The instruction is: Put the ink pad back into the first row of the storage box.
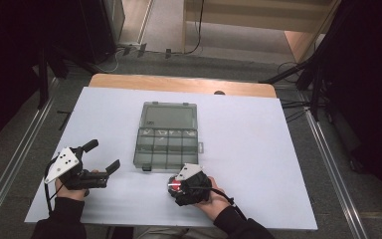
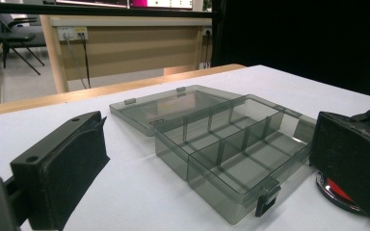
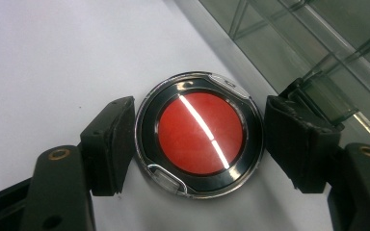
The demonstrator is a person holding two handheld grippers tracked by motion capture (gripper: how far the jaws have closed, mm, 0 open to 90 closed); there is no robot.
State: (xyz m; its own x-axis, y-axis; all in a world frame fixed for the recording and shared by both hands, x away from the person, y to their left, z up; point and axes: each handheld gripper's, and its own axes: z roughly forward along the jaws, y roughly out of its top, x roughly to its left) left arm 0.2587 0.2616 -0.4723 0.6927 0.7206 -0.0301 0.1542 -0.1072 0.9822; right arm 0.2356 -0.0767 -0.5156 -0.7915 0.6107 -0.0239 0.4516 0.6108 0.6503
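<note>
A round red disc [image 3: 200, 132] with a chrome and black rim lies flat on the white table top, just in front of the box. My right gripper [image 3: 200, 139] points down over it, and its two pads touch the rim on opposite sides. In the high view the disc [image 1: 173, 186] peeks out under that gripper [image 1: 175, 189]. A smoky clear compartment box [image 1: 166, 147] stands open at mid table with its lid [image 1: 169, 117] laid flat behind it and its cells bare. My left gripper [image 1: 103, 154] rests open at the near left, holding nothing.
The white sheet [image 1: 258, 149] covers a wooden table whose far edge [image 1: 179, 82] shows. The box's front latch [image 2: 267, 197] hangs down near the disc [image 2: 337, 191]. Dark stands and cables flank the table on the floor.
</note>
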